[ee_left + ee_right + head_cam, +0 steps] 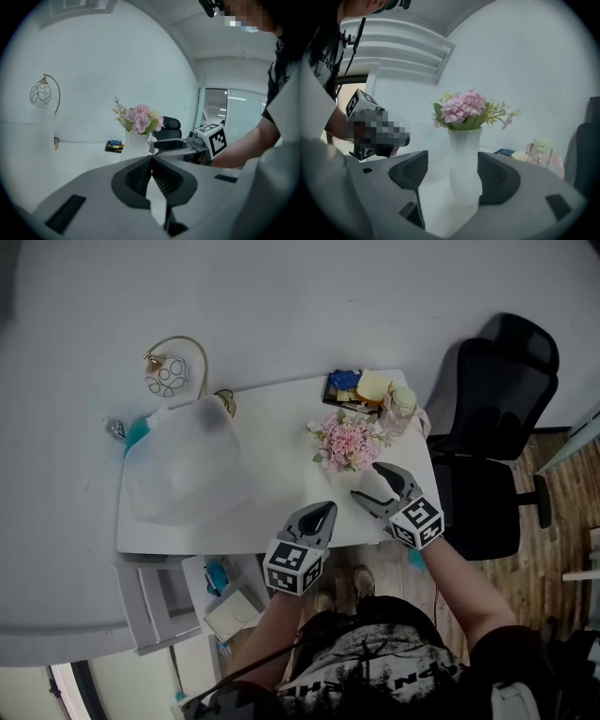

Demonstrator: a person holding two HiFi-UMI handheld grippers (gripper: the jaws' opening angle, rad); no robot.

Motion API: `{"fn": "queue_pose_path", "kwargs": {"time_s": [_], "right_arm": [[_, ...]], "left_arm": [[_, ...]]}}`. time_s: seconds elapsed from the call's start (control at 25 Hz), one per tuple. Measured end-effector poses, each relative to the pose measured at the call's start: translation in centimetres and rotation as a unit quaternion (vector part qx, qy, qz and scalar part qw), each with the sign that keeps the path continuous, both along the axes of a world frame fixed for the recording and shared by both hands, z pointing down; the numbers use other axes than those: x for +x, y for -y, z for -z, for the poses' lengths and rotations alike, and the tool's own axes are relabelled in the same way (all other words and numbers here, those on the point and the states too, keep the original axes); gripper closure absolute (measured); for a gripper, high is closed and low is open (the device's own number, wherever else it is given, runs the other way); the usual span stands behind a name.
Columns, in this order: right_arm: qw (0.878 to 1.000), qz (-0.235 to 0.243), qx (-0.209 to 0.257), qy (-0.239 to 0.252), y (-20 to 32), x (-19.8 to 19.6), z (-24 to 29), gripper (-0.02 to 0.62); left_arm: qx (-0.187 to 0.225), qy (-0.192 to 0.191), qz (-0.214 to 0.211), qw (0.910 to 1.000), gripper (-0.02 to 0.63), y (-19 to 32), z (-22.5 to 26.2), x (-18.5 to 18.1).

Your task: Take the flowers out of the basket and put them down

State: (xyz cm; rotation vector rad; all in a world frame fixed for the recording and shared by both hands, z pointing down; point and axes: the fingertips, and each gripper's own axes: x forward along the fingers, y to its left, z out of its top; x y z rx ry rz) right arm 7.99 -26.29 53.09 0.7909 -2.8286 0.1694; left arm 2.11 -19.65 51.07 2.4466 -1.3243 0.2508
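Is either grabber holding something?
Nothing is held. The right gripper is open, the white vase of pink flowers showing between its jaws, ungripped; the left gripper is shut, empty.

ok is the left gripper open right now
No, in the left gripper view the left gripper has its jaws closed together at the tips, with nothing held between them.
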Motion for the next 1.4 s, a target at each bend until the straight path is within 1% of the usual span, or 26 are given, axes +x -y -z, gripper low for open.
{"fn": "queue_pose_path", "kwargs": {"time_s": [0.04, 0.08, 0.12, 0.2, 0.28, 0.32, 0.44, 0.72, 0.96, 1.16, 1.4], "right_arm": [[1.000, -0.005, -0.001, -0.003, -0.4, 0.1, 0.2, 0.262], [1.000, -0.011, 0.001, -0.006, -0.8, 0.3, 0.5, 0.313], [1.000, -0.017, 0.004, -0.007, -1.2, 0.5, 0.9, 0.391], [1.000, -0.026, 0.004, -0.003, -2.0, 0.7, 1.6, 0.498], [0.999, -0.032, 0.003, 0.004, -2.9, 1.0, 2.4, 0.549], [0.999, -0.035, 0.002, 0.007, -3.3, 1.0, 2.7, 0.561], [0.999, -0.032, 0.001, 0.005, -4.6, 1.1, 3.2, 0.578], [0.999, -0.038, 0.011, -0.023, -6.8, 2.3, 3.5, 0.578], [0.998, -0.051, 0.001, -0.025, -7.5, 3.3, 2.8, 0.578], [0.997, -0.064, 0.000, -0.031, -7.5, 3.6, 2.2, 0.580], [0.998, -0.056, -0.004, -0.038, -7.5, 3.2, 2.0, 0.580]], "left_arm": [[0.000, -0.001, -0.003, 1.0000, 0.592, -0.2, 0.0, -0.1], [0.000, -0.002, -0.005, 1.0000, 0.592, -0.4, 0.1, -0.2], [0.001, -0.002, -0.007, 1.0000, 0.592, -0.5, 0.2, -0.2], [0.004, 0.000, -0.012, 0.9999, 0.592, -0.8, 0.5, -0.3], [0.007, 0.000, -0.018, 0.9998, 0.592, -1.1, 0.7, -0.4], [0.008, 0.000, -0.021, 0.9997, 0.592, -1.2, 0.8, -0.4], [0.012, 0.003, -0.031, 0.9994, 0.592, -1.6, 1.0, -0.4], [0.017, 0.004, -0.052, 0.9985, 0.592, -2.5, 0.9, 0.5], [0.017, 0.005, -0.063, 0.9979, 0.592, -2.9, 0.9, 0.7], [0.012, 0.006, -0.066, 0.9977, 0.592, -3.1, 0.5, 0.6], [0.007, 0.003, -0.062, 0.9980, 0.592, -2.8, 0.2, 0.6]]}}
